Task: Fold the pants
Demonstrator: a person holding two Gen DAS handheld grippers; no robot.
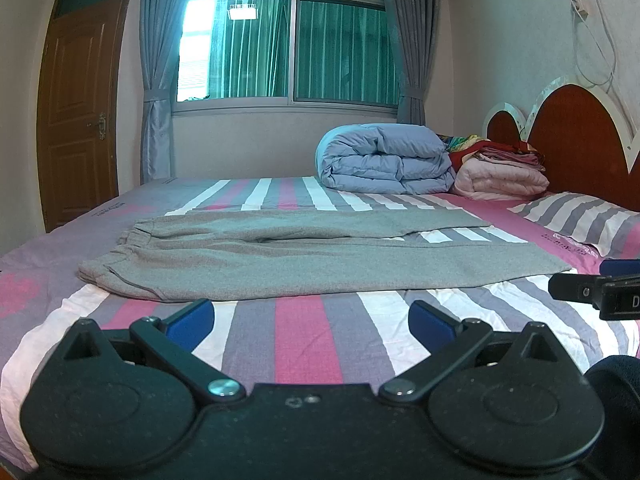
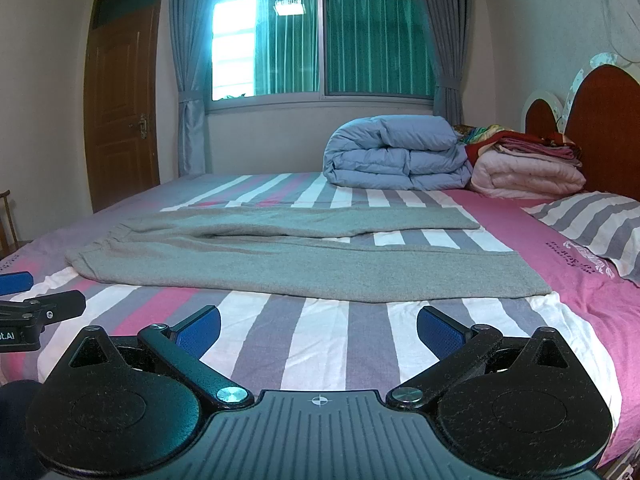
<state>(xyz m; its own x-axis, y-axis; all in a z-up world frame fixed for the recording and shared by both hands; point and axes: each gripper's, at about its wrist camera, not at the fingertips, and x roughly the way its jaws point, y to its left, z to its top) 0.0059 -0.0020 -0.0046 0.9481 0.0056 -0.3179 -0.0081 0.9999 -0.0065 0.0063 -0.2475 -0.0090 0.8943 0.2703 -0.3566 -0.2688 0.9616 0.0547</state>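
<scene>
Progress: none yet – I see grey pants flat, unfolded, mid-frame on the bed | left claw spread, empty | right claw spread, empty – every fold remains.

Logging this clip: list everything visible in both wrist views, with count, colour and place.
pants: 1, grey, flat on bed, waistband left, legs apart
bedsheet: 1, pink, grey, white stripes
duvet: 1, light blue, folded, far side
blanket: 1, pale pink, folded, beside duvet
folded cloths: several, red and mixed, on blanket
pillow: 1, striped, right
headboard: 1, reddish-brown
window: 1, grey-blue curtains
door: 1, brown, left
left gripper: open, blue pads
right gripper: open, blue pads
</scene>
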